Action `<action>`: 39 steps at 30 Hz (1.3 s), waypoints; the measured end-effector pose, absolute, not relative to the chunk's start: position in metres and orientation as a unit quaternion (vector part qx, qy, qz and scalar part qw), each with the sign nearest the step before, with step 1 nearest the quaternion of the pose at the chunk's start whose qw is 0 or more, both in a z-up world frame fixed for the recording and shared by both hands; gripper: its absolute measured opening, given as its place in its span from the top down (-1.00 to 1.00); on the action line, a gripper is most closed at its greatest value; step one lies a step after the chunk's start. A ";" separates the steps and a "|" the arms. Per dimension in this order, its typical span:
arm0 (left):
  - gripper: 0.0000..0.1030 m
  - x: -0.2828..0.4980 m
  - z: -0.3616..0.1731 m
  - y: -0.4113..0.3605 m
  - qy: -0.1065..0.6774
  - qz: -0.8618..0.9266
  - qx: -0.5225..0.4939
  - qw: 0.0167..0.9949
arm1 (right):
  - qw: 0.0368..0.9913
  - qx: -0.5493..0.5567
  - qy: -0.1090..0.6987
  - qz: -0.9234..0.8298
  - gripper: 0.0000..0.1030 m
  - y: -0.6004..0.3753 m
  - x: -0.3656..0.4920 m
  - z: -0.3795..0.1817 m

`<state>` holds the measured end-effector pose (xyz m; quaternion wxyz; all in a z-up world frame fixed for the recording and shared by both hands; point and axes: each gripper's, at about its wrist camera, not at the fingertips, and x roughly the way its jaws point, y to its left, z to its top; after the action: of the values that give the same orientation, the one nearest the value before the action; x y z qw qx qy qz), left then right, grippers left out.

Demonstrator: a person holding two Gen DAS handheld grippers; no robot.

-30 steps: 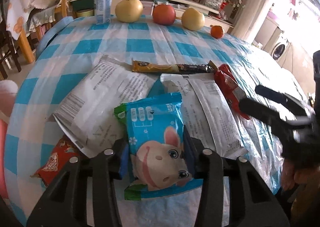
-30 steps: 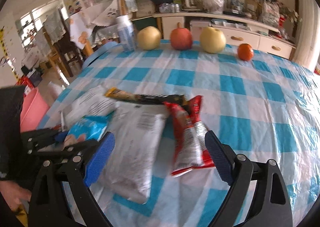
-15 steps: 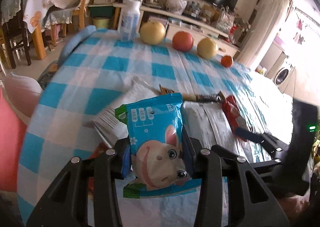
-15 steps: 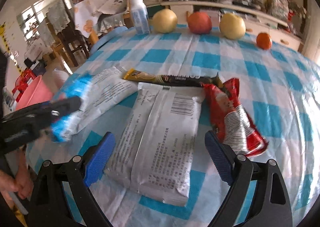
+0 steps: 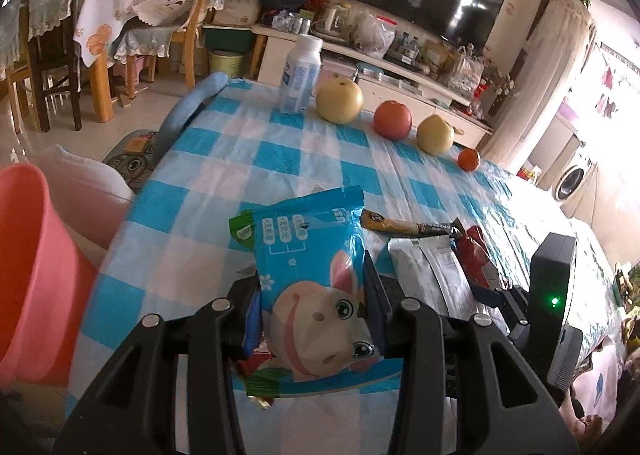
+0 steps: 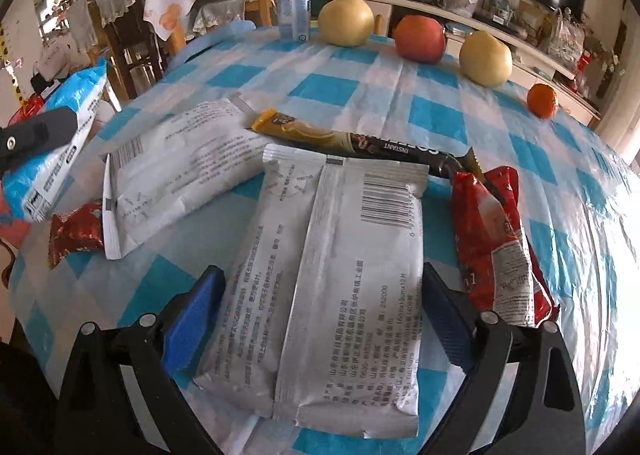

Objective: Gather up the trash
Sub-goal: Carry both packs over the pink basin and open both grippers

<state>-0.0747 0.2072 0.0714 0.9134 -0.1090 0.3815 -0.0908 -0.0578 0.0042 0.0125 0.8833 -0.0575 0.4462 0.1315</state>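
My left gripper (image 5: 312,307) is shut on a blue snack packet (image 5: 308,255) printed with a cartoon animal, held up above the table's left edge; the same blue packet (image 6: 56,151) shows at far left in the right wrist view. My right gripper (image 6: 320,319) stands open, one finger on each side of a large silver wrapper (image 6: 340,267) that lies flat on the checked tablecloth (image 6: 320,87). A second silver wrapper (image 6: 180,171), a long coffee sachet (image 6: 360,141), a red packet (image 6: 492,239) and a small red wrapper (image 6: 74,233) lie around it.
A pink bin (image 5: 36,275) stands beside the table at lower left. Along the far edge stand a white bottle (image 6: 294,1), two pears (image 6: 346,21), an apple (image 6: 420,39) and a tangerine (image 6: 542,101). Chairs and a sideboard stand behind.
My left gripper has lifted the blue packet off the pile and drawn it left toward the pink bin. My right gripper has come down and left, from the red packet to the large silver wrapper.
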 end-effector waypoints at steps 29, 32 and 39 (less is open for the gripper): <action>0.16 -0.107 0.100 0.312 0.320 0.000 -0.173 0.932 | 0.904 -0.009 0.386 0.183 -0.47 0.033 -0.093 0.076; 0.16 -0.112 0.102 0.328 0.312 0.022 -0.176 0.933 | 0.904 -0.018 0.377 0.203 -0.47 0.056 -0.097 0.089; 0.16 -0.125 0.103 0.375 0.301 0.095 -0.187 0.930 | 0.892 -0.034 0.360 0.271 -0.47 0.122 -0.102 0.123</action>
<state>-0.1251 0.3752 0.1029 0.9303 -0.1865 0.3013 0.0949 -0.1020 0.1224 0.1231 0.8922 -0.0336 0.3601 0.2705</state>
